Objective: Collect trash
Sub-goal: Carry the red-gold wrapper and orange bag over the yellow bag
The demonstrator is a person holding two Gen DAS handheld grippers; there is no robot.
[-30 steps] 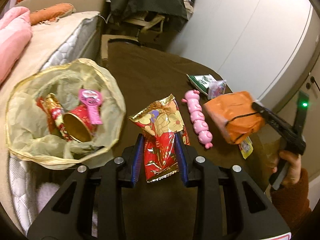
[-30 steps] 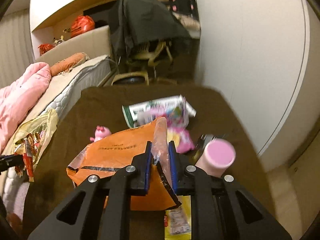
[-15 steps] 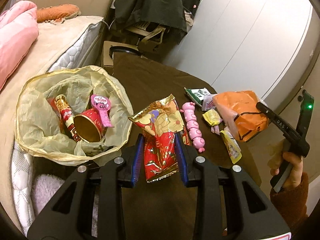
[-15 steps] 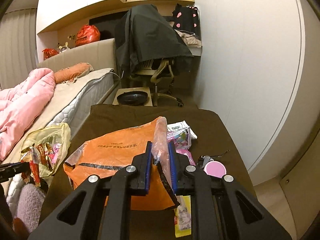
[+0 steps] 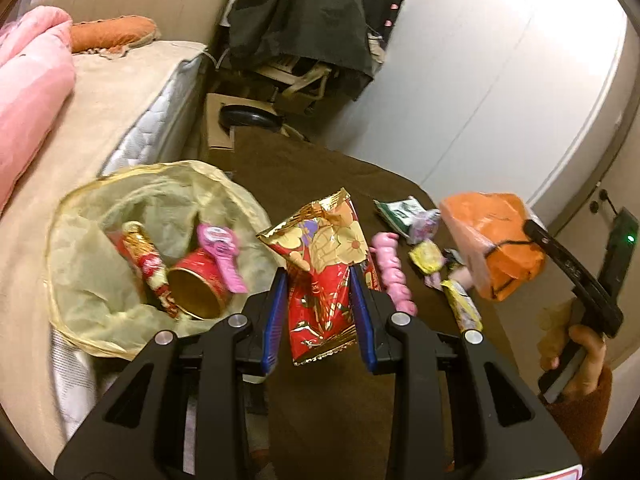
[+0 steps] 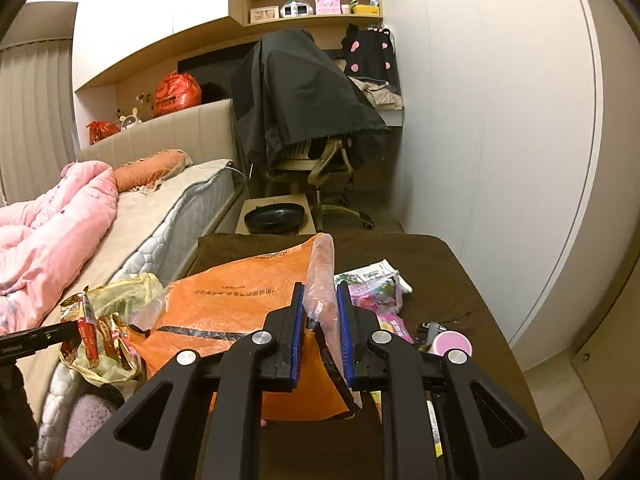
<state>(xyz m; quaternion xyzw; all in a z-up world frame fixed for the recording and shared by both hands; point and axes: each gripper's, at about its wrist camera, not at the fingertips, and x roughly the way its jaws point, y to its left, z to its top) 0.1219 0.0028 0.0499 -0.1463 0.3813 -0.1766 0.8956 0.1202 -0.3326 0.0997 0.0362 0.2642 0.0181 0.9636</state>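
My left gripper [image 5: 318, 280] is shut on a red and gold snack wrapper [image 5: 320, 268], held above the brown table [image 5: 304, 172] just right of the yellow trash bag [image 5: 120, 216]. The bag lies open on the bed edge with a red can [image 5: 200, 284], a pink wrapper [image 5: 222, 252] and a red stick wrapper [image 5: 148, 264] inside. My right gripper [image 6: 320, 304] is shut on a fold of an orange plastic bag [image 6: 236, 304], lifted off the table. In the left wrist view the orange bag [image 5: 488, 236] hangs at the right, a hand [image 5: 576, 356] under it.
Loose trash lies on the table: a pink pig-shaped wrapper [image 5: 390, 272], a yellow candy wrapper [image 5: 428, 256], a green and white packet [image 5: 396, 210], a pink cup [image 6: 450, 342]. A bed with a pink quilt [image 6: 48, 232] is on the left, a covered chair [image 6: 304, 104] behind.
Both grippers have risen with their loads, so more of the room shows. The orange bag now hangs higher over the table. The trash bag sits a little further right in the left wrist view.
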